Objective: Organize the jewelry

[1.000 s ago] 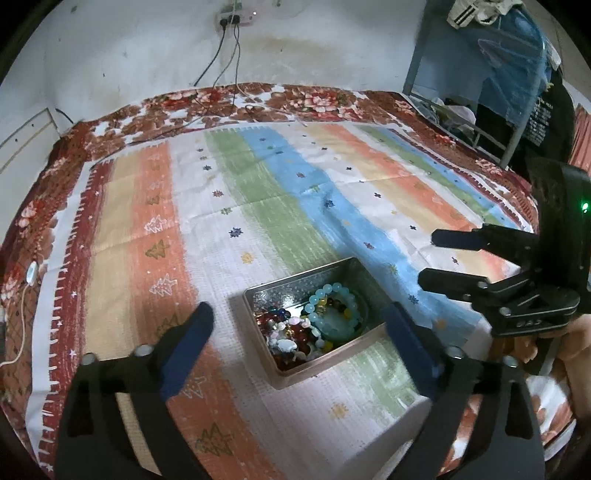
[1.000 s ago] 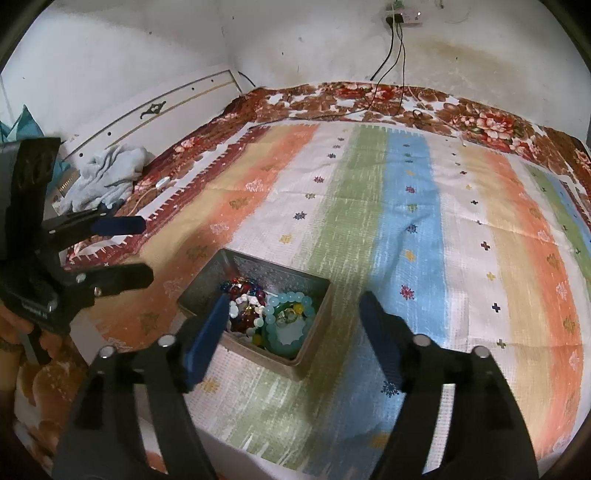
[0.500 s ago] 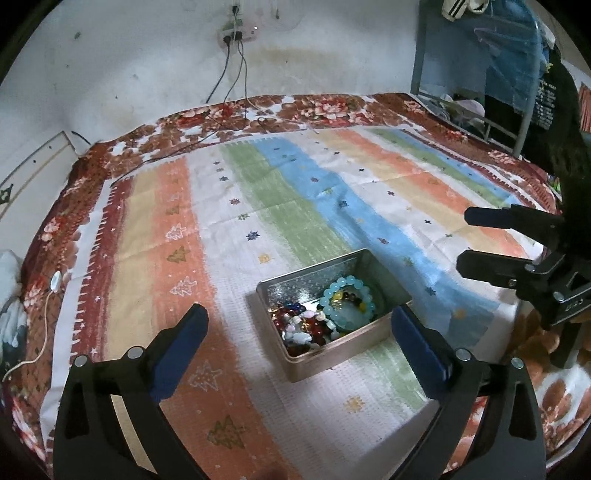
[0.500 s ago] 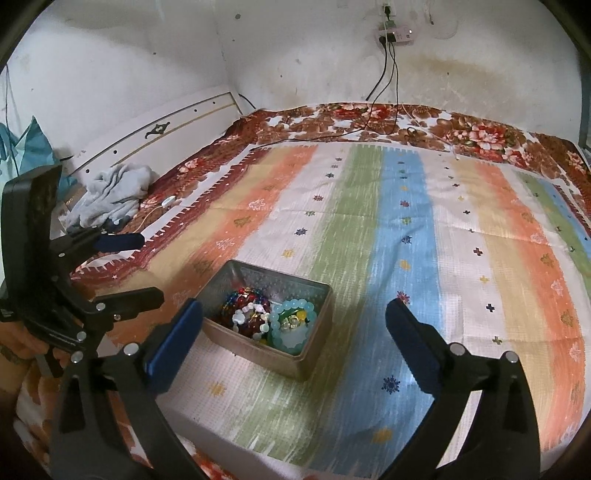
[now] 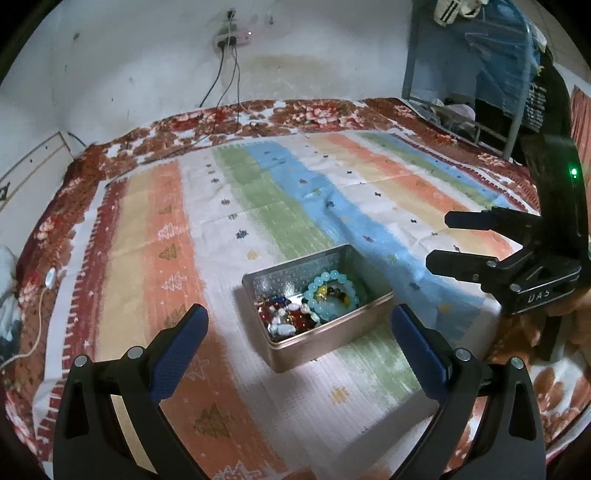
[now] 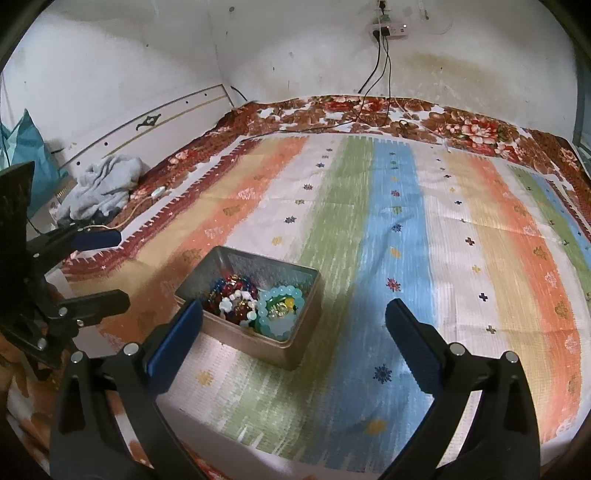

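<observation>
on the striped cloth (image 5: 258,206): metal tin (image 5: 325,343) sits near your edge, within reach of both tools.
contents: aqua bead bracelet (image 6: 280,314) and mixed beads (image 6: 232,299) heaped together, unsorted.
left gripper (image 5: 299,334): released, empty, framing the tin.
right gripper (image 6: 293,325): jaws just opened wide, nothing between them, apparently readied for a pick.

hidden: tin (image 5: 325,343) floor under beads (image 5: 295,317) | cut off: person's hand (image 5: 580,314) at edge

A striped cloth (image 6: 406,221) covers a floral blanket (image 6: 461,125). Cables (image 6: 380,74) hang from a wall socket (image 6: 388,29). A grey towel (image 6: 103,184) lies crumpled by the headboard (image 6: 147,122), a metal rack (image 5: 461,74) opposite
</observation>
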{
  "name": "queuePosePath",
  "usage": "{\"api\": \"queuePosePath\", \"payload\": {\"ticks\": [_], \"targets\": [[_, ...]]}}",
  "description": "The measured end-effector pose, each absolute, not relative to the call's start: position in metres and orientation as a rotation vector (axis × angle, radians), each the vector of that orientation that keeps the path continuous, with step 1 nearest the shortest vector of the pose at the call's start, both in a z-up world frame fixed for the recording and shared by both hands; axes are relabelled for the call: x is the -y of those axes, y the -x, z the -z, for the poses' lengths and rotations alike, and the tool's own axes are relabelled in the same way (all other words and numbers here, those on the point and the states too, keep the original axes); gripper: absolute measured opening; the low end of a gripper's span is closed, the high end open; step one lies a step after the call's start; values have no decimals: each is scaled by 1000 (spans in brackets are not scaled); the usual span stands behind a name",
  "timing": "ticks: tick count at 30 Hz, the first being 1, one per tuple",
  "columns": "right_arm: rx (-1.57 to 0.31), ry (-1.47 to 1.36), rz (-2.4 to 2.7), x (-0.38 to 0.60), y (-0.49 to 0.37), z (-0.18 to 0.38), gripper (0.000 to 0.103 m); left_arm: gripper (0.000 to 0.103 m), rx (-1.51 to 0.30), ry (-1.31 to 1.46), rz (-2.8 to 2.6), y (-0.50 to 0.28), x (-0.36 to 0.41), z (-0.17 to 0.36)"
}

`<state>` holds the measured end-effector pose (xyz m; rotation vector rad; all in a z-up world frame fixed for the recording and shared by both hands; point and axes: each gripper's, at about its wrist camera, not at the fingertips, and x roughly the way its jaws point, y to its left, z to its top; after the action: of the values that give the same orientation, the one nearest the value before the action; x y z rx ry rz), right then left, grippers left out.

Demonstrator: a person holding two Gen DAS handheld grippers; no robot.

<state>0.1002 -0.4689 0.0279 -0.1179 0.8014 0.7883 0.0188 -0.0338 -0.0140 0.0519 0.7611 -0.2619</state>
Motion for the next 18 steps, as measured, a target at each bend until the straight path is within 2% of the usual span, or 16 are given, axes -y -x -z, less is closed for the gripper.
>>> {"api": "queuePosePath", "payload": {"ticks": [18], "targets": [[-815,125,-797,468,-100,-23,98,97,-745,-79,228,-14,38,16]]}}
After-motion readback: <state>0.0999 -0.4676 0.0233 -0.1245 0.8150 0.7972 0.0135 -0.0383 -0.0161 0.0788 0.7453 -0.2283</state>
